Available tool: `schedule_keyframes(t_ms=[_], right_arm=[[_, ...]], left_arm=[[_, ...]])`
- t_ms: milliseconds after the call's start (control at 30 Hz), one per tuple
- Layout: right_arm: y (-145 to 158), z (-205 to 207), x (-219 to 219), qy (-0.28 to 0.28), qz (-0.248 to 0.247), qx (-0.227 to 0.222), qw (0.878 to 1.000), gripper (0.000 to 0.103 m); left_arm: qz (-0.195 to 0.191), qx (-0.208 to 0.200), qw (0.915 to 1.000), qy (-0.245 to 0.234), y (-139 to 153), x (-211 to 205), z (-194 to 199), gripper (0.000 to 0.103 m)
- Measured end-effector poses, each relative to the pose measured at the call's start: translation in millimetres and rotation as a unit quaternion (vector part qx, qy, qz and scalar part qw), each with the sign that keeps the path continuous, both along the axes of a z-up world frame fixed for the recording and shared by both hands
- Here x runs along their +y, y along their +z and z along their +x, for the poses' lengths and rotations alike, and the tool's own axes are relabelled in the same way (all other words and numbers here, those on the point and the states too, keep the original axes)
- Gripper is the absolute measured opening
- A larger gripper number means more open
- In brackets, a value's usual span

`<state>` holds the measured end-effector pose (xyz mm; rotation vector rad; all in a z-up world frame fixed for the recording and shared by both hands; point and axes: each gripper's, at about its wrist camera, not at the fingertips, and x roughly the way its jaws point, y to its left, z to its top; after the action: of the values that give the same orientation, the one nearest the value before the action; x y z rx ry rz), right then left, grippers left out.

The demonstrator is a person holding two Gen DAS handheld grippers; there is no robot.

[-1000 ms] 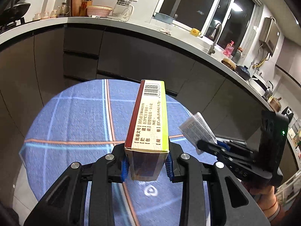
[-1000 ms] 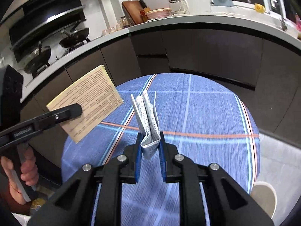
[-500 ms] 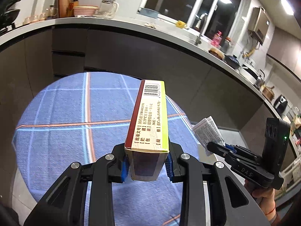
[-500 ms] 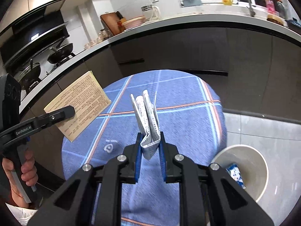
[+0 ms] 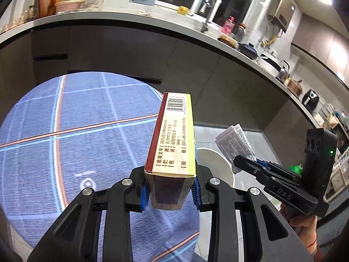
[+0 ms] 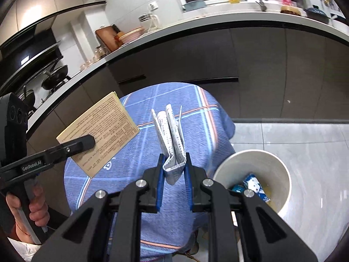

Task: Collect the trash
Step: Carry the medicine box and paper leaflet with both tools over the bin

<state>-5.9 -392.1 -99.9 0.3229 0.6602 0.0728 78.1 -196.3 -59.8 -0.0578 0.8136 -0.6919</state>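
Note:
My left gripper is shut on a yellow and dark-red medicine box, held in the air over the right edge of the round blue table. The box also shows in the right wrist view. My right gripper is shut on a folded printed leaflet, which also shows in the left wrist view. A white trash bin stands on the floor to the right of the table, with a blue wrapper inside. In the left wrist view the bin is partly hidden behind the box.
A curved dark cabinet front with a white counter runs behind the table. The counter holds dishes, a kettle, pots and bottles. Grey tiled floor lies around the bin.
Both grippers have swung to the right, away from the table's middle. The bin has come further into both views. Both still hold their items.

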Motion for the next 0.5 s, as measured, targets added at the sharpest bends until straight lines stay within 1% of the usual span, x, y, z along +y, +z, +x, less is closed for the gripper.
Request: schedule_keyframes(t_ms=[300,500], right_arm=[[-19.8,-17.9,-29.5,-0.038,0.013,0.021,0.999,0.018],[-36.7,-30.2,-56.0,-0.073,0.03,0.036,0.996,0.018]], left_arm=[[0.016,0.003,0.9985,-0.053,-12.1,-47.2,-2.8,0.028],[0.032,0.01,0.9952,-0.092,-26.3,-83.7,-4.8,0.028]])
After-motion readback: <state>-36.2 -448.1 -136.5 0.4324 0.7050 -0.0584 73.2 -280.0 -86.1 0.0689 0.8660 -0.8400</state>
